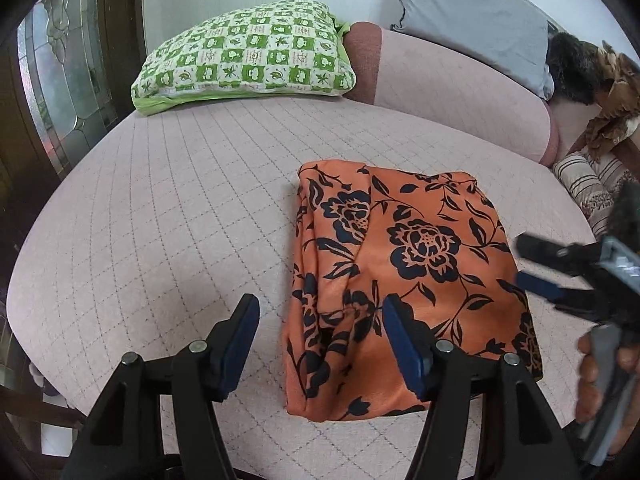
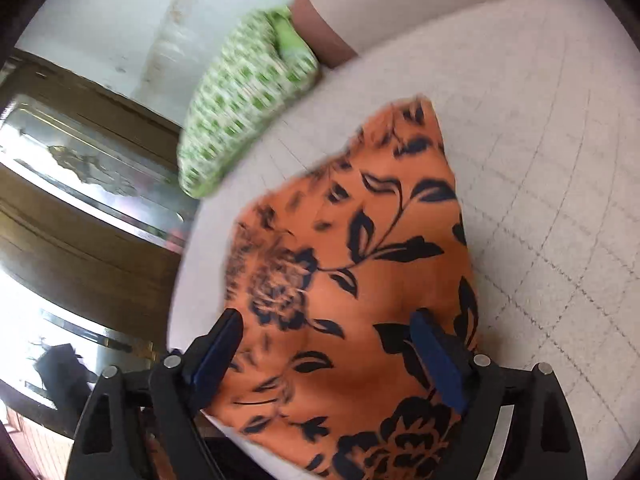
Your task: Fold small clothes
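Pink quilted bed (image 1: pixel 160 208) spread across the view, green checked pillow (image 1: pixel 248 52) propped at the far end, folded orange floral garment (image 1: pixel 400 280) laid flat mid-bed, left gripper (image 1: pixel 320 336) held with jaws wide over its near edge, nothing pinched, right gripper (image 2: pixel 328 356) also gaping wide above the cloth, nothing clamped

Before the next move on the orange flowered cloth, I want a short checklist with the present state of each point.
1. Orange cloth lies folded on the pink quilted mattress: ok.
2. Left gripper jaws open, nothing pinched: ok.
3. Right gripper jaws open above the cloth, not pressing it: ok.
4. Cloth edges lined up neatly: not ok; the near left side is bunched and wrinkled.
5. Green checked pillow lies apart from the cloth: ok.
6. Fold is finished: cannot tell; the right wrist view is blurred.
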The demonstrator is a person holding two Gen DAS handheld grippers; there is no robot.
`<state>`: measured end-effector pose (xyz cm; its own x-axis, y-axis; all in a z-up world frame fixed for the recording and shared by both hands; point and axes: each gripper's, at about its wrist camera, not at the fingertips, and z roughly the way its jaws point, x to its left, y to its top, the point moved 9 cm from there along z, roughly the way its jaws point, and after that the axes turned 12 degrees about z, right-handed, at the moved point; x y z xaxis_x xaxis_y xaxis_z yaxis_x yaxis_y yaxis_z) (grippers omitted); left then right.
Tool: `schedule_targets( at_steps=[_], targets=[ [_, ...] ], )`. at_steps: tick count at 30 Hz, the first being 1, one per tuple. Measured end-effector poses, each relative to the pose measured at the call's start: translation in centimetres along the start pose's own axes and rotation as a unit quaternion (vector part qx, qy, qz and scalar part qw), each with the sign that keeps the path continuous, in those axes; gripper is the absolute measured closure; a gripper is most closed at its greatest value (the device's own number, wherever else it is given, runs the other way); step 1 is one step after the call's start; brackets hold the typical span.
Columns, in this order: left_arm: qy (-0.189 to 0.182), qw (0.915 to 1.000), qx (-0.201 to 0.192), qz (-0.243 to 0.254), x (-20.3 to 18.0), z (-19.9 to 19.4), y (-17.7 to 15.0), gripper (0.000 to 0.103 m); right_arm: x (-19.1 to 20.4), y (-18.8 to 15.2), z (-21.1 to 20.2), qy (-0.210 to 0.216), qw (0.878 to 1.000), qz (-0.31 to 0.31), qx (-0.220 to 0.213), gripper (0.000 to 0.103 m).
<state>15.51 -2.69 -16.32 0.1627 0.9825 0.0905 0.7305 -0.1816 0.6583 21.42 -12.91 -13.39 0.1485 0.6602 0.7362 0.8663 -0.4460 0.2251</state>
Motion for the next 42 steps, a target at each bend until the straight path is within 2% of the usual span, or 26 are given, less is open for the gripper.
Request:
schedule_targets(
  at_steps=[3,5,6,7,9,11,15,18,20,21,22,24,26,27,29,32,33,35,37,39,42],
  targets=[
    [0.000,1.0000,0.006,-0.005,-0.1,0.4,-0.2,0.038,1.3,-0.3,-1.3,0.012,0.999,-0.028,-0.020,0.014],
    [0.003,0.9999,0.014,-0.006,-0.3,0.7,-0.5,0.038,0.5,-0.7,0.0,-0.002,0.999,-0.033,-0.004,0.011],
    [0.006,0.9998,0.019,-0.005,-0.4,0.8,-0.7,0.038,-0.7,-0.9,1.3,-0.018,0.999,-0.024,0.020,0.011],
    [0.011,0.9997,0.023,-0.003,-0.3,0.8,-1.0,0.038,-1.3,-0.9,1.4,-0.020,1.000,-0.012,0.022,0.011],
    [0.028,0.9992,0.026,-0.007,0.2,0.6,-1.4,0.036,-0.6,-0.6,-0.3,0.003,1.000,0.015,0.001,0.011],
    [0.034,0.9988,0.031,-0.019,0.7,0.5,-1.7,0.035,0.7,-1.0,-1.9,0.027,0.999,0.019,-0.002,0.011],
    [0.031,0.9983,0.027,-0.042,1.2,0.1,-2.4,0.028,1.2,-3.5,-4.4,0.025,1.000,-0.014,-0.011,0.011],
    [0.018,0.9983,0.023,-0.051,0.8,0.1,-3.3,0.028,0.0,-6.5,-4.9,0.019,1.000,-0.015,0.003,0.011],
    [0.007,0.9982,0.031,-0.051,0.5,1.0,-4.2,0.028,-1.2,-6.9,-4.8,0.013,1.000,-0.013,0.003,0.011],
    [0.018,0.9978,0.042,-0.047,0.6,1.8,-4.9,0.029,-1.9,-7.1,-4.5,0.007,1.000,-0.006,0.003,0.011],
    [0.023,0.9974,0.053,-0.043,0.7,2.5,-5.5,0.040,-3.0,-7.2,-4.1,-0.005,1.000,0.008,0.004,0.011],
    [-0.001,0.9964,0.063,-0.057,0.7,3.2,-6.3,0.048,-4.3,-6.9,-4.0,-0.011,1.000,0.027,0.001,0.011],
    [-0.006,0.9965,0.057,-0.060,0.5,2.8,-6.0,0.060,-5.0,-6.6,-4.1,-0.001,0.999,0.045,0.003,0.011],
    [-0.010,0.9971,0.058,-0.049,0.0,2.7,-5.9,0.070,-5.5,-6.3,-4.0,0.007,0.998,0.058,0.004,0.011],
    [-0.007,0.9973,0.061,-0.040,-0.5,3.0,-5.9,0.073,-5.8,-6.0,-3.6,0.025,0.997,0.073,0.011,0.012],
    [-0.013,0.9964,0.067,-0.050,-0.6,3.1,-6.0,0.069,-6.3,-6.9,-2.1,0.022,0.996,0.074,0.051,0.012],
    [-0.019,0.9964,0.065,-0.052,-0.6,2.7,-5.9,0.068,-6.0,-6.8,-2.5,0.023,0.996,0.069,0.042,0.012],
    [-0.024,0.9966,0.054,-0.058,0.1,1.7,-5.2,0.057,-5.1,-6.2,-3.7,0.035,0.997,0.062,0.027,0.011],
    [-0.026,0.9972,0.030,-0.064,0.6,0.4,-4.0,0.037,-4.4,-5.2,-5.0,0.042,0.998,0.052,0.004,0.011],
    [-0.015,0.9976,0.010,-0.066,1.2,-0.3,-2.7,0.032,-3.9,-4.3,-5.7,0.046,0.998,0.046,-0.006,0.011],
    [0.007,0.9984,0.019,-0.052,1.6,0.2,-1.5,0.032,-4.1,-2.6,-5.6,0.043,0.998,0.053,-0.010,0.011]
  ],
)
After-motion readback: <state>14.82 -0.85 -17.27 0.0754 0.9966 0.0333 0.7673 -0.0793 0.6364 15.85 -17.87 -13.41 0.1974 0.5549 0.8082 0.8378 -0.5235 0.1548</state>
